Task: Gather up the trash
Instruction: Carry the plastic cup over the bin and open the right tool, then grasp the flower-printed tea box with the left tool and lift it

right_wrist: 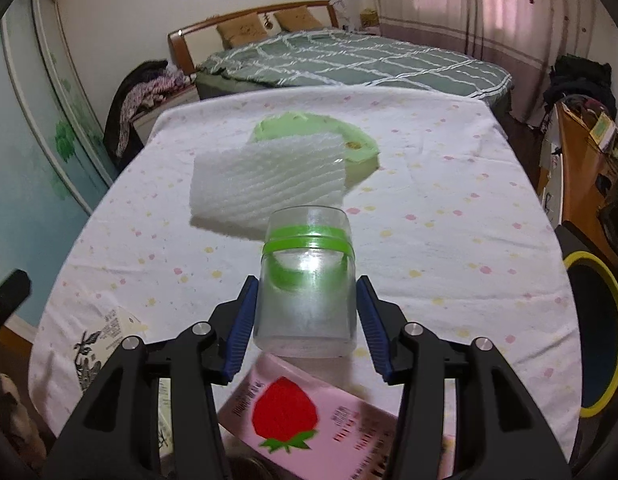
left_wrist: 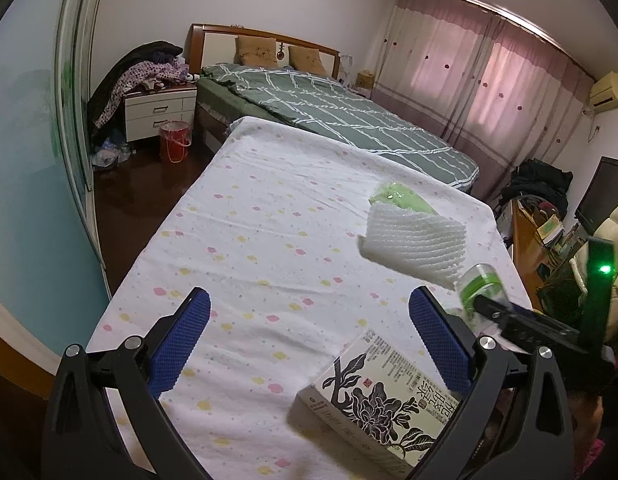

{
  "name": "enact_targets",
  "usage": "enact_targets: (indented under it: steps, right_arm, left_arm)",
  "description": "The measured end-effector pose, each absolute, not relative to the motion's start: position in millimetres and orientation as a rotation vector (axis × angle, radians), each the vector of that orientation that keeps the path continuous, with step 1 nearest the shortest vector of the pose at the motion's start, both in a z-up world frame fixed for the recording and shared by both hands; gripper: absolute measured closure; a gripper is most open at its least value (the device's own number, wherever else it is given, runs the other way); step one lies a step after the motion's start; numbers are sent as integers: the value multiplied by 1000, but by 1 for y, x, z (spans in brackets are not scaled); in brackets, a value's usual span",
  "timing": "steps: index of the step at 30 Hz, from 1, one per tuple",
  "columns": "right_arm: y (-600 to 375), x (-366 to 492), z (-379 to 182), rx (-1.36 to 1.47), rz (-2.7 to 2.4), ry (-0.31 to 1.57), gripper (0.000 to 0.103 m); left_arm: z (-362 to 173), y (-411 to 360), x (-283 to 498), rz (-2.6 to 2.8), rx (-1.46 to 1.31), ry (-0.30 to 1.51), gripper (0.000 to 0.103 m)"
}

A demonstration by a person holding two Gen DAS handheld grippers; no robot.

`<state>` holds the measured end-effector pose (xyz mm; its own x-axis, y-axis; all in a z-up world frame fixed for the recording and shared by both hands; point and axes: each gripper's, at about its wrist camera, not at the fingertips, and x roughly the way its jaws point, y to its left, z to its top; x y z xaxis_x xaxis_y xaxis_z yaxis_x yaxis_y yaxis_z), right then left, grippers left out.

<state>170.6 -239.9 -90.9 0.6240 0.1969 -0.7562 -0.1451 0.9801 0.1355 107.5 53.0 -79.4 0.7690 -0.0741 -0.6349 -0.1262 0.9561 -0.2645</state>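
Clear plastic, banded with green tape, forms the cup (right_wrist: 307, 284) held at the centre of the right wrist view. The right gripper (right_wrist: 307, 320) is clamped on it, one blue pad against each side wall, low on the body, so the cup rides upright off the dotted tablecloth (right_wrist: 449, 208).

The left gripper (left_wrist: 309, 340) hangs with its blue fingers (left_wrist: 181, 336) wide apart and nothing between them, low in its own frame. It appears to be kept free for the next pickup.

Remaining items on the cloth:
- White foam fruit netting (right_wrist: 265, 184), centre frame, lying partly over a pale green lid (right_wrist: 361, 148) behind it.
- A printed carton (left_wrist: 381, 400), lower right of the left view, just beside the left gripper's right finger. It carries black botanical artwork and large Chinese characters; the small print is too fine to read.
- A pink packet (right_wrist: 309, 420) with a red strawberry graphic, bottom centre of the right view, directly below the cup. Its text is motion-blurred and unreadable.

No trash bin can be identified with certainty.
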Motion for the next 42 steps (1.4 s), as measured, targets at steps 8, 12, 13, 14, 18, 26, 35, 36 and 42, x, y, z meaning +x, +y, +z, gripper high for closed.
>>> enact_targets:
  steps: [8, 12, 13, 14, 18, 26, 35, 36, 42]
  right_arm:
    - [-294, 151, -68, 153, 99, 785, 56]
    - [-342, 138, -69, 192, -47, 757, 56]
    - [-356, 136, -70, 200, -93, 751, 55]
    - [-372, 133, -73, 214, -147, 750, 55]
    - [-427, 122, -87, 271, -313, 755, 55]
    - [-492, 122, -120, 366, -507, 808, 55]
    - [-498, 123, -129, 399, -533, 788, 49]
    - [-498, 123, -129, 396, -533, 780, 49]
    - [-490, 126, -127, 365, -537, 788, 49]
  left_arm:
    - [-77, 49, 104, 20, -296, 689, 5]
    - [-77, 45, 103, 11, -285, 691, 5]
    - [-78, 44, 103, 7, -283, 693, 5]
    - [-79, 43, 104, 5, -281, 696, 5]
    - [-83, 36, 106, -7, -269, 710, 5]
    - [-89, 23, 110, -22, -232, 733, 5]
    - [-95, 14, 118, -41, -196, 756, 5]
    - [-96, 14, 117, -44, -193, 757, 5]
    - [-100, 2, 113, -98, -127, 771, 5]
